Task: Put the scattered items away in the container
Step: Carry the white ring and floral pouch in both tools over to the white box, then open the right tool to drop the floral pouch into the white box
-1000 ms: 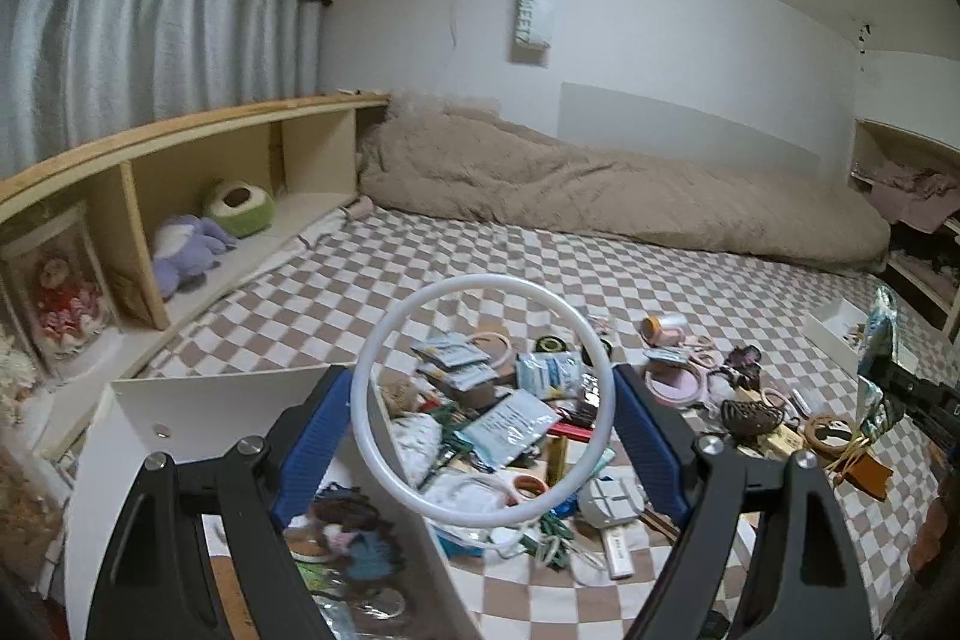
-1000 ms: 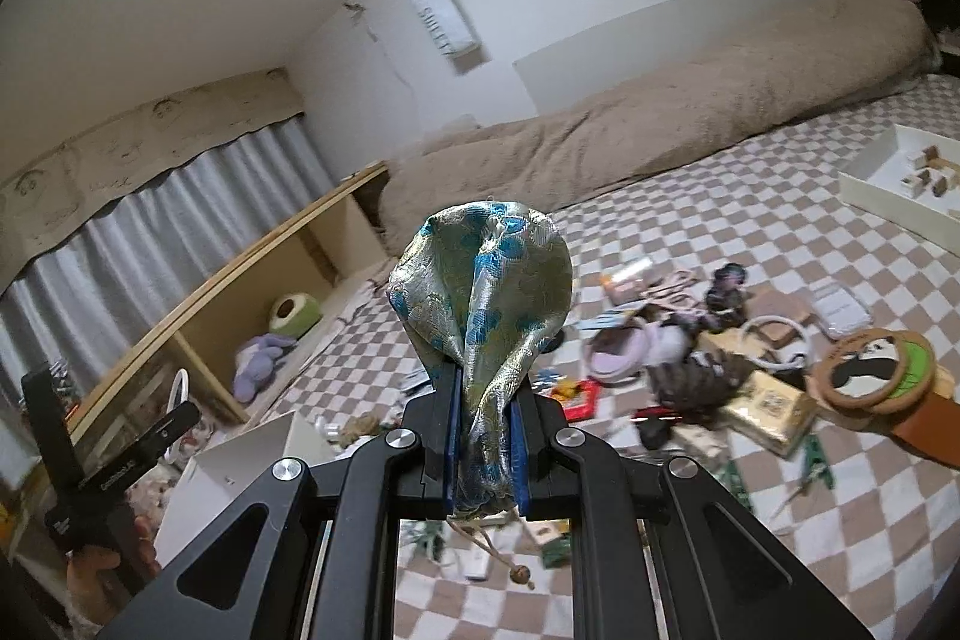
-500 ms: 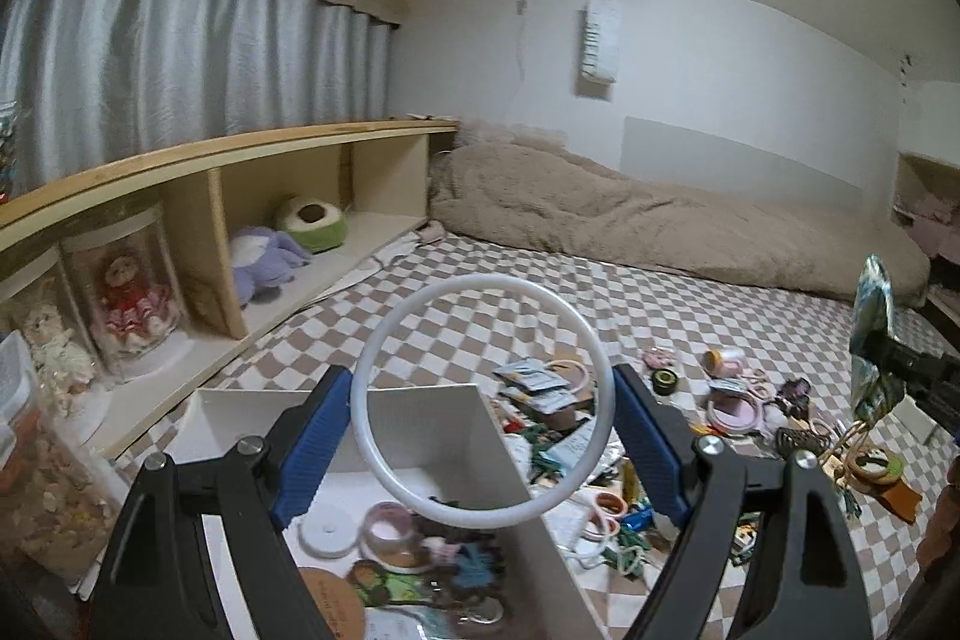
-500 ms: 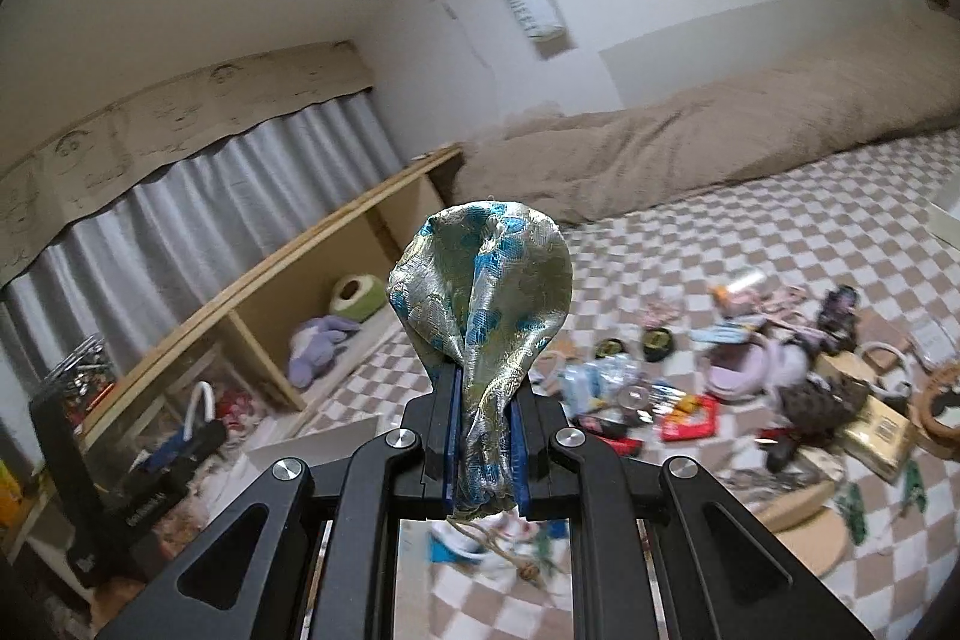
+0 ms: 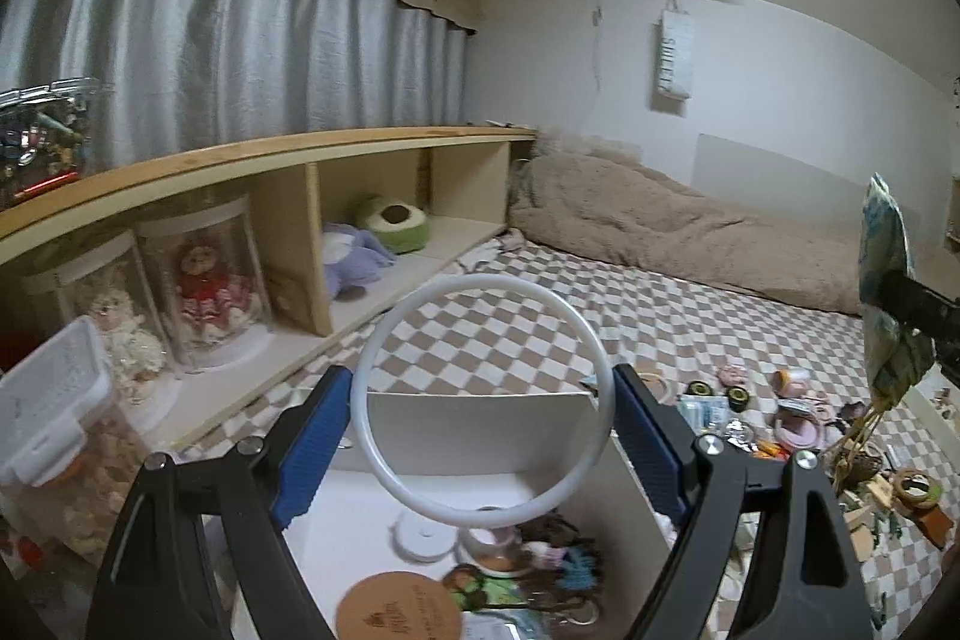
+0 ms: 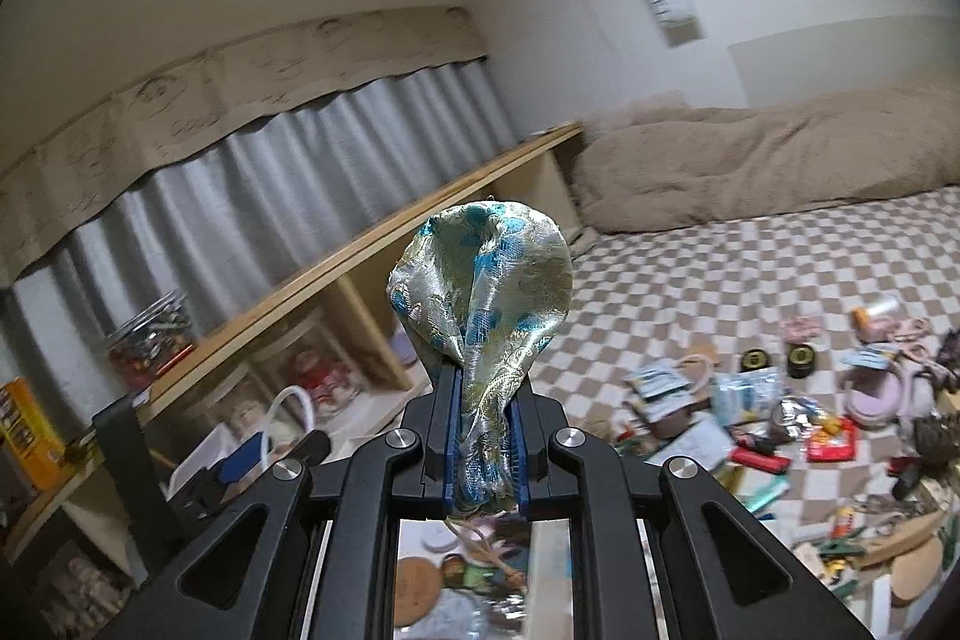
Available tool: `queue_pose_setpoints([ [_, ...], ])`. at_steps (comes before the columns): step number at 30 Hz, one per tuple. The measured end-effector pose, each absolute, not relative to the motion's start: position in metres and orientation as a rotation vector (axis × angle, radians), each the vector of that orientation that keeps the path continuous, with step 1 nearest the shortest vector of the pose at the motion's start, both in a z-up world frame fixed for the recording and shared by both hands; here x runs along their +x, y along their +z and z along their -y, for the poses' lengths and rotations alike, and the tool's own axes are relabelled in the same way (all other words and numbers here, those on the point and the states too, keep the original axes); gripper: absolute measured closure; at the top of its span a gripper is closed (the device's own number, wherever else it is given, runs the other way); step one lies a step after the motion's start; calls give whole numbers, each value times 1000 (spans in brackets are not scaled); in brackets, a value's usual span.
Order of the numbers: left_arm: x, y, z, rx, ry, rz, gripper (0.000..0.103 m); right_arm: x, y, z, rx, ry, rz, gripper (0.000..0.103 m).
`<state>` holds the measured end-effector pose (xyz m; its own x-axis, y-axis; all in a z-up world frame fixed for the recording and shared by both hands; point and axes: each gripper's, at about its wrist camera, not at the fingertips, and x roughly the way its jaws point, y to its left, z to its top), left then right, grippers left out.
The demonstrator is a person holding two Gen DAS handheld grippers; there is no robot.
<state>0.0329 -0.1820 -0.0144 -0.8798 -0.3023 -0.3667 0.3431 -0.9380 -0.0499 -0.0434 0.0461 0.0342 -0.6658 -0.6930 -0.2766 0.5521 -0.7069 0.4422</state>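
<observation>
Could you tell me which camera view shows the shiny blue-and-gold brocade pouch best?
The right wrist view: the shiny blue-and-gold brocade pouch fills the centre, clamped in the right tool. The left wrist view shows it only edge-on at the right border.

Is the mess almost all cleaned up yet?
Not yet. Some things already lie in the white box, like a cork coaster. Right now the left gripper holds a white ring over the box, and the right gripper is shut on a shiny blue-and-gold pouch. A big pile of small items still lies on the checkered blanket.
</observation>
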Motion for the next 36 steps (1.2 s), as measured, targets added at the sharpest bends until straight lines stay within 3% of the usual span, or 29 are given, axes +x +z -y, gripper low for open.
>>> queue_pose_setpoints([
  [10, 67, -1, 212, 412, -2666, -180, 18, -24, 13, 21, 689, -2121, 311, 89],
  [21, 81, -1, 225, 404, -2612, -146, 18, -6, -71, 82, 983, -1932, 202, 89],
  [29, 62, -22, 225, 547, -2600, -57, 18, 9, -109, 109, 1138, -1812, 70, 89],
  [30, 60, -25, 225, 564, -2590, -50, 18, 10, -113, 110, 1157, -1804, 67, 83],
  [31, 59, -28, 225, 574, -2585, -46, 18, 10, -116, 109, 1172, -1805, 66, 63],
  [32, 59, -29, 226, 584, -2583, -44, 18, 10, -118, 108, 1182, -1813, 65, 32],
  [33, 58, -31, 226, 593, -2583, -43, 18, 11, -119, 106, 1181, -1825, 64, 21],
  [34, 57, -33, 226, 602, -2585, -40, 18, 12, -119, 104, 1176, -1835, 62, 16],
  [36, 54, -36, 224, 622, -2589, -27, 18, 13, -119, 99, 1170, -1844, 61, 16],
])
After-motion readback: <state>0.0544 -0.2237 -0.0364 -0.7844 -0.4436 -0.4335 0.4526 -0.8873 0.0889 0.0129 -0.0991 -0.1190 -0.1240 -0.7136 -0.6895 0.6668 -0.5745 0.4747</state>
